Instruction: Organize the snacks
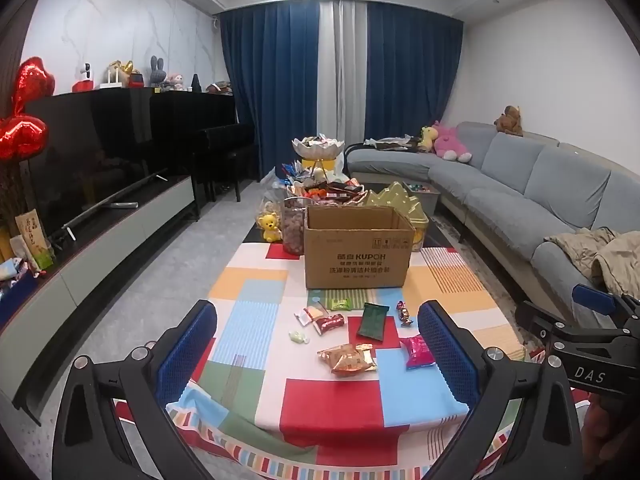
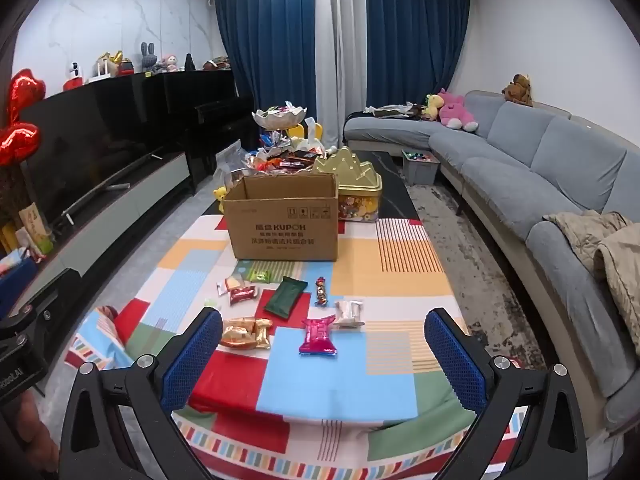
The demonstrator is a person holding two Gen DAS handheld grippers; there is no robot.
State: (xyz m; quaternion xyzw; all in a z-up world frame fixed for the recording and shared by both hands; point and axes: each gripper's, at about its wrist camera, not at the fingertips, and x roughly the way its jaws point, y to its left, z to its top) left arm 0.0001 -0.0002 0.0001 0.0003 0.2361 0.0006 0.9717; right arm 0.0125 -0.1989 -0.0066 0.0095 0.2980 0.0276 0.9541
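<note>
Several small snack packets lie on the patchwork tablecloth (image 1: 332, 404) in front of an open cardboard box (image 1: 358, 254), which also shows in the right wrist view (image 2: 285, 224). Among them are a dark green packet (image 1: 373, 321), a pink packet (image 2: 318, 336), a gold packet (image 1: 349, 359), a red packet (image 1: 329, 323) and a white packet (image 2: 349, 314). My left gripper (image 1: 318, 354) is open and empty above the table's near edge. My right gripper (image 2: 324, 354) is open and empty, just right of the left one.
Behind the box stand a gold tin (image 2: 356, 184), a jar (image 1: 295, 226), a yellow toy (image 1: 269, 227) and a heap of snacks under a white bowl (image 1: 318, 146). A grey sofa (image 1: 516, 196) runs along the right. A TV cabinet (image 1: 100, 240) runs along the left.
</note>
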